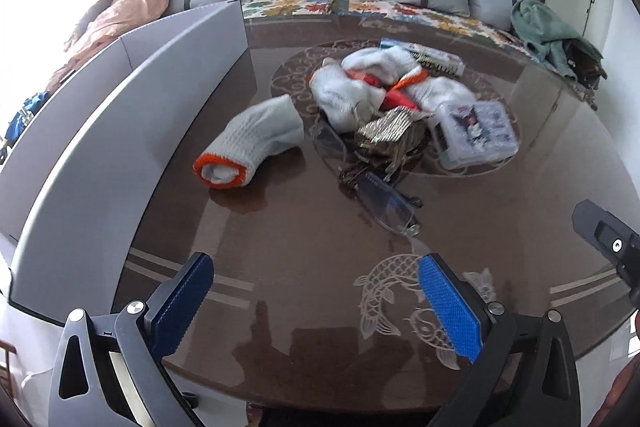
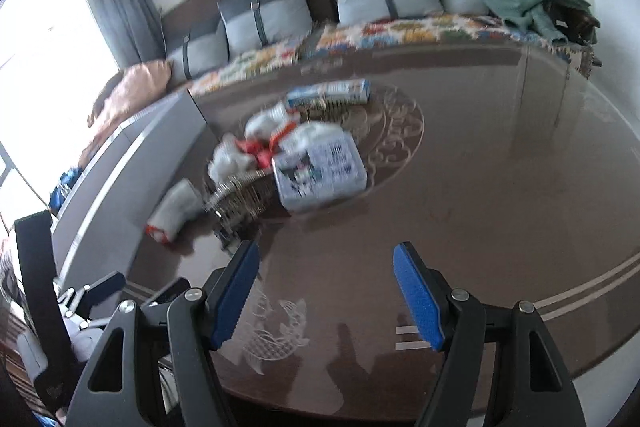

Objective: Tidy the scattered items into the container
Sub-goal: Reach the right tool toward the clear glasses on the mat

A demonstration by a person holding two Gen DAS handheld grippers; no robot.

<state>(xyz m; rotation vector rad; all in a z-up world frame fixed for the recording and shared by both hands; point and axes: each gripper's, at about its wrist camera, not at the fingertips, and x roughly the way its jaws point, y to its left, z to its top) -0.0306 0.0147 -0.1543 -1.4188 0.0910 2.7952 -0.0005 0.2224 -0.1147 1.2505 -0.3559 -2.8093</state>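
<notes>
Both the left gripper (image 1: 316, 301) and right gripper (image 2: 326, 293) hover with fingers spread wide, holding nothing. The scattered pile (image 1: 400, 99) lies well ahead on the tabletop (image 1: 500, 211): one rolled glove (image 1: 256, 143) apart at its left, one clear box (image 1: 476, 133), one pair of glasses (image 1: 386, 205). The grey container (image 1: 100, 131) stands left.

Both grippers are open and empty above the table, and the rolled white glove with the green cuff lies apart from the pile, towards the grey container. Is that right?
Not quite: the rolled white glove has an orange cuff, not green, as the left wrist view shows. The rest holds: the left gripper and right gripper are open and empty, and the glove lies towards the grey container.
</notes>
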